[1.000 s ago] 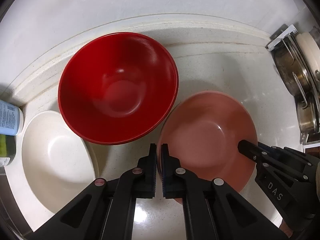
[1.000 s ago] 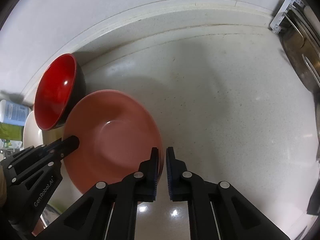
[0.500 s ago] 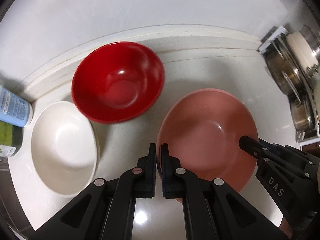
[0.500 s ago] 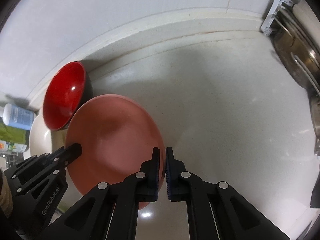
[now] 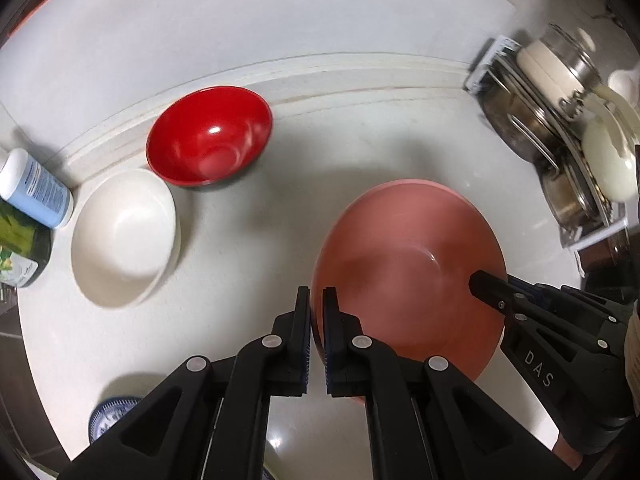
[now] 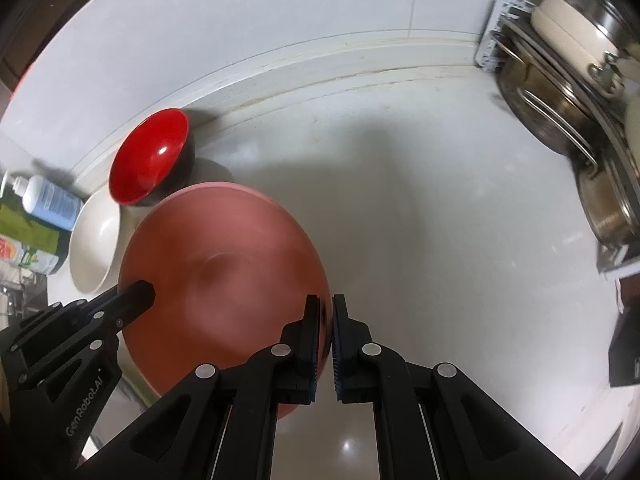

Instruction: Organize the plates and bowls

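Observation:
A wide pink bowl hangs above the white counter, held by its rim on two sides. My left gripper is shut on its left rim, and my right gripper is shut on the opposite rim of the pink bowl. Each gripper shows in the other's view: the right gripper at the bowl's far edge, the left gripper likewise. A red bowl and a white bowl sit on the counter by the wall, left of the pink one.
A dish rack with steel pots and lids stands at the right. Bottles stand at the left edge by the wall. A small blue-patterned dish lies near the counter's front left. The counter between bowls and rack is bare.
Both grippers have risen with the pink bowl and carried it right, away from the red and white bowls, which now look smaller and farther off.

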Tool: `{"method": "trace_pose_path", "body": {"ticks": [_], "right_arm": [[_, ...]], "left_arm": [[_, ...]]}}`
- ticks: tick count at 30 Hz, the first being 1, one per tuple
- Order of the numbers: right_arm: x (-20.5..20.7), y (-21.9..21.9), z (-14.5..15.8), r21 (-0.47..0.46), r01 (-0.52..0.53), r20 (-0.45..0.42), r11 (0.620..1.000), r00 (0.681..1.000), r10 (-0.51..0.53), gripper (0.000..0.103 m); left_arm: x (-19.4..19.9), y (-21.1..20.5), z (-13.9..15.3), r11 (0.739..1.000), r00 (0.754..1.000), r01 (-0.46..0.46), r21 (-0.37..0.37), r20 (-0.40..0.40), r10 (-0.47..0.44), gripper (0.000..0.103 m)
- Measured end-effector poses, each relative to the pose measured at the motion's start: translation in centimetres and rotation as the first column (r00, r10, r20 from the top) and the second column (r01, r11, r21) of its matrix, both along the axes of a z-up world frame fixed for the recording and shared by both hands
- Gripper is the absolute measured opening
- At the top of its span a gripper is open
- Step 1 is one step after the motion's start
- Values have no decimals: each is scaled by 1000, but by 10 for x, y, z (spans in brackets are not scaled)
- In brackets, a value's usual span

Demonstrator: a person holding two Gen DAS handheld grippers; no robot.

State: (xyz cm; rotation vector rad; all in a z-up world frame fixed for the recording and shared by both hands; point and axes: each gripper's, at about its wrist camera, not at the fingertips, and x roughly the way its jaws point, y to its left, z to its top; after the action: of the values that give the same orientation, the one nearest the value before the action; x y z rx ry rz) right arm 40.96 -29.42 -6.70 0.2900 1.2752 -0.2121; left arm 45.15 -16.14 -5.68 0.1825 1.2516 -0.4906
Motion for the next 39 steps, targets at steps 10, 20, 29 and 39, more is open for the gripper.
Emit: {"method": "trace_pose_path", "body": {"ticks": [10,20,29,39], "right_arm": [[-51,7,5,-13,13,17,1000,1000,-13,7],[-91,4,-9,-5,21,-5,1000,1000,-21,7],[-114,-3,-26,12,27,-30,1000,999,-27,7],[-126,-7,-34,20,9,-38,1000,999,-8,7]], "left_arm": [[-50,-1,-3,999,999,28,-17,-15,-28,7],[-86,-7,-15,999,998,50,-2,-47,-50,7],[-106,-13,-26,998,995,64,18,-74,-63,7],[-118,-15,-37,998,993,55,35,-107,-51,7]]}}
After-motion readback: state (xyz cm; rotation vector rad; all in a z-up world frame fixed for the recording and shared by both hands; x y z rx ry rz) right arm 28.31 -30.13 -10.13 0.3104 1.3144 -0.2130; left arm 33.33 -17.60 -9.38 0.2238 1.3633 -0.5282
